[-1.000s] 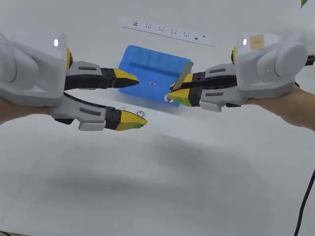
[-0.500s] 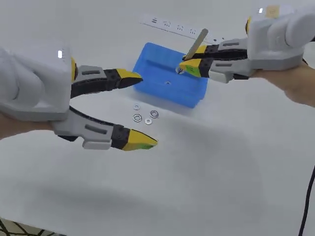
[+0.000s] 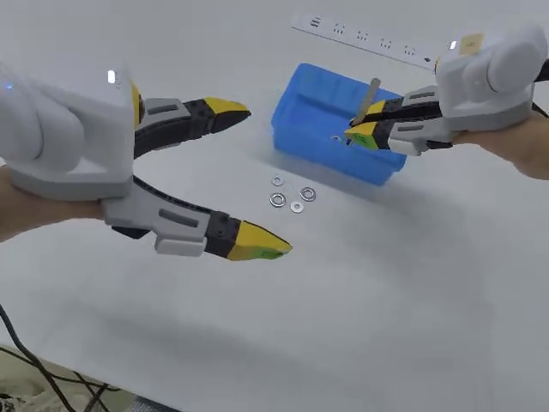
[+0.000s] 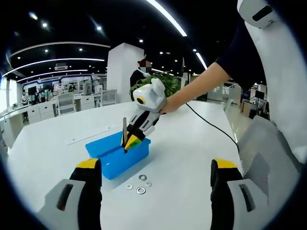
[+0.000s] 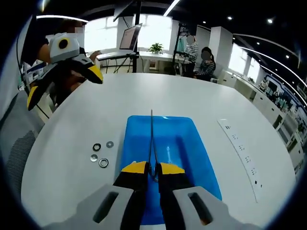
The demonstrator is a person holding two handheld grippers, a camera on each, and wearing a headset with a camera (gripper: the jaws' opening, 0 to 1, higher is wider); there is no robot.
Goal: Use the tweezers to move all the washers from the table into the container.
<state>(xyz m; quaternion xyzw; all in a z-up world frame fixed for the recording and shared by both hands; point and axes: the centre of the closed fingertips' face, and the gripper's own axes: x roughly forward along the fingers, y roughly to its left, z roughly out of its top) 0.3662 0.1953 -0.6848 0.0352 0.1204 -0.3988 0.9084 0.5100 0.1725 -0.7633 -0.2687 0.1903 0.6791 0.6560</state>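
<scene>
Right gripper [image 3: 360,136] was clamped on tweezers [image 3: 371,93], tips down over container [image 3: 300,129]; possibly one ring already inside, too small to tell. Four washers [image 3: 292,197] lay on table [image 3: 386,292] just beside it, not yet moved. Left gripper [image 3: 262,178] hovered with jaws wide apart, empty.

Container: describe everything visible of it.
The container is a shallow, open-topped rectangular tray of blue plastic-looking material, with rounded corners and a raised rim. It sits flat on the white table, beside four loose washers. The right gripper hovers over it, holding tweezers that point down into it.
</scene>
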